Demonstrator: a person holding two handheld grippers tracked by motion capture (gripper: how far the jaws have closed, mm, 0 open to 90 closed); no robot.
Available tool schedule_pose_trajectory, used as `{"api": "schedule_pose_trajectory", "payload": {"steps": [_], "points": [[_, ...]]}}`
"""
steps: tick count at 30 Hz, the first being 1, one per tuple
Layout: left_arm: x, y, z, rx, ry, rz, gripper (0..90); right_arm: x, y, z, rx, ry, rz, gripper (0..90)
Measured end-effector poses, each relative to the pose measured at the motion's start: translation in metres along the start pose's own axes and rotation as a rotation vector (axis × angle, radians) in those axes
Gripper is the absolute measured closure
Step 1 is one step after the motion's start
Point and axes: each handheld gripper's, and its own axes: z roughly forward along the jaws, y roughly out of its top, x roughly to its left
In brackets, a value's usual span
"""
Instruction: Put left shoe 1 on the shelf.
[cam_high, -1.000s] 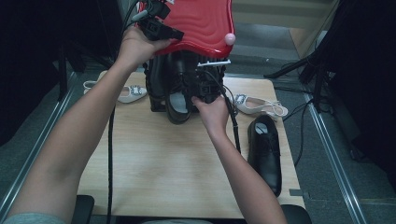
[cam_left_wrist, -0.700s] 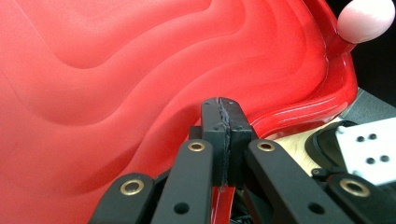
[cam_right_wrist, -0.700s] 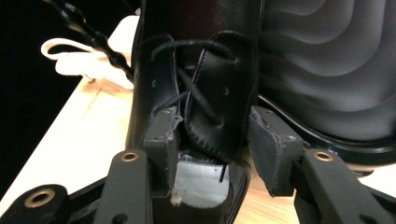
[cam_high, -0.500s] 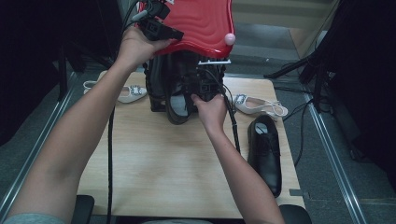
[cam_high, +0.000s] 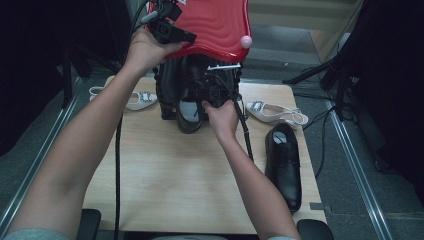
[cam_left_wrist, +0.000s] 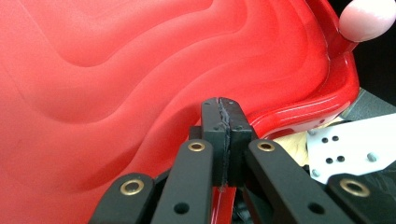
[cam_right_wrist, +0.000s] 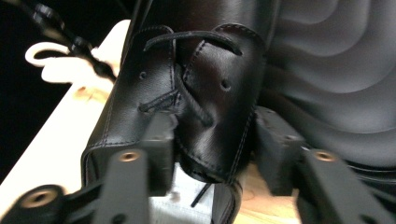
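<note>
Your left gripper (cam_high: 172, 31) sits at the near left edge of the glossy red plastic lid with a rippled surface (cam_high: 220, 25), which stands raised above the far middle of the pale wooden tabletop (cam_high: 165, 185). In the left gripper view its jaws are pressed together on the rim of that lid (cam_left_wrist: 116, 84), with the red edge passing down between them. A small pink round knob (cam_high: 245, 42) sits at the lid's right corner.

Beneath the lid is a black ribbed case (cam_high: 172, 87), open toward you. Your right gripper (cam_high: 212, 92) is at its mouth, with your right hand (cam_high: 222, 117) just behind it. In the right gripper view the jaws stand apart on either side of a black leather lace-up shoe (cam_right_wrist: 196, 88), one jaw close against each flank at the laced part; you cannot tell from the pictures whether they press it. From above, that shoe (cam_high: 189, 112) stands at the front of the case, its open top facing you and its sole on the wood.

A second black leather lace-up shoe (cam_high: 285, 162) lies on the table's right side, well apart from the case. One white flat shoe with a jewelled buckle (cam_high: 272, 111) lies just right of the case, and another white flat shoe (cam_high: 135, 100) lies just left of it.
</note>
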Motion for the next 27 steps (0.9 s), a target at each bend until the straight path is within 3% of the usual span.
{"api": "schedule_pose_trajectory", "payload": {"steps": [4, 8, 12, 17, 23, 26, 27], "points": [[0.000, 0.000, 0.000, -0.002, -0.002, -0.003, 90.0, 0.004, 0.003, 0.000, -0.012, -0.006, 0.035, 70.6], [0.001, 0.000, 0.000, -0.003, -0.007, -0.006, 90.0, 0.008, 0.004, 0.001, -0.030, -0.012, 0.053, 74.5], [0.001, -0.001, 0.000, -0.003, -0.005, -0.005, 90.0, 0.014, 0.007, 0.005, -0.061, -0.013, 0.066, 75.1], [0.002, -0.001, -0.001, -0.001, -0.012, -0.010, 90.0, 0.023, 0.015, 0.008, -0.082, -0.037, 0.043, 75.4], [0.004, -0.002, -0.003, 0.006, -0.010, -0.010, 90.0, 0.028, 0.019, 0.008, -0.136, 0.035, 0.083, 74.7], [0.004, -0.003, -0.003, 0.007, -0.004, -0.006, 90.0, 0.036, 0.018, 0.016, -0.136, -0.003, 0.039, 70.5], [0.004, -0.003, -0.003, 0.006, 0.000, -0.006, 90.0, 0.036, 0.018, 0.017, -0.142, 0.010, 0.035, 69.2]]}}
